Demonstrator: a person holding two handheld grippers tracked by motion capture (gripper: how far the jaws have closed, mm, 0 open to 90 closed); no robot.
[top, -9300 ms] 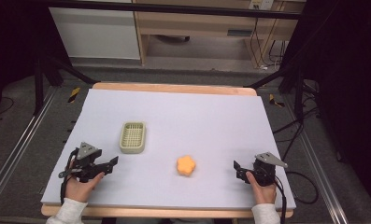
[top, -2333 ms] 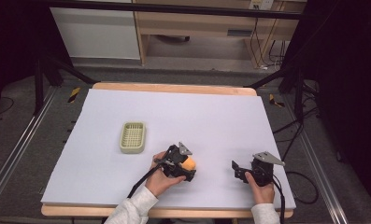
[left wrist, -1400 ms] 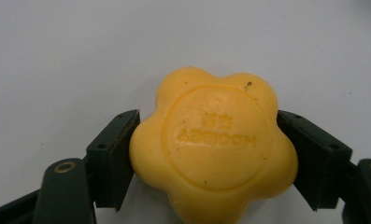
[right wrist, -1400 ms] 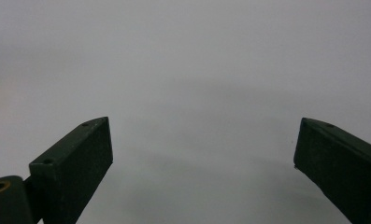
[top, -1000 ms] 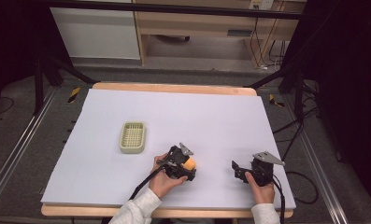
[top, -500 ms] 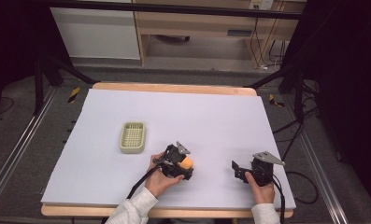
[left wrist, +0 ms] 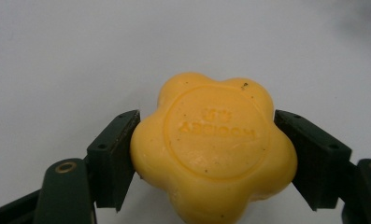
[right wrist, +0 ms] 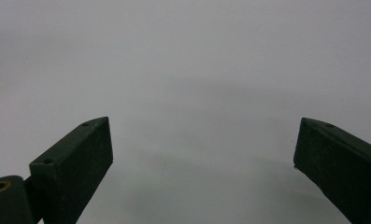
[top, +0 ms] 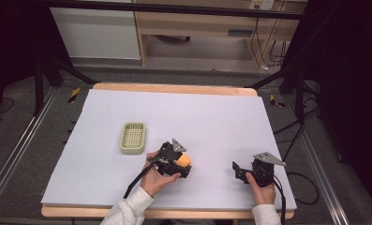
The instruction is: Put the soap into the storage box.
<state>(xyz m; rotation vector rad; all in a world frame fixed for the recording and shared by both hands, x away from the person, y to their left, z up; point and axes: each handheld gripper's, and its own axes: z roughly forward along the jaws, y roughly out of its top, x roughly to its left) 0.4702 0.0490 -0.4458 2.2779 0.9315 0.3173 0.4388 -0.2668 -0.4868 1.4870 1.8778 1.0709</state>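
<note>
Soap (left wrist: 214, 148), yellow flower shape, embossed lettering unreadable, clamped in left claw (left wrist: 206, 158); right claw (right wrist: 202, 163) wide open

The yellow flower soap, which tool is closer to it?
Left. The left tool has its jaws closed around the yellow flower soap; the right tool sits apart, open on bare table.

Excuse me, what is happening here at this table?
A person works with two hand-held grippers. The left gripper has its jaws closed on a yellow flower-shaped soap, near the small green tray. The right gripper rests on the white table with its jaws open, holding nothing.
</note>
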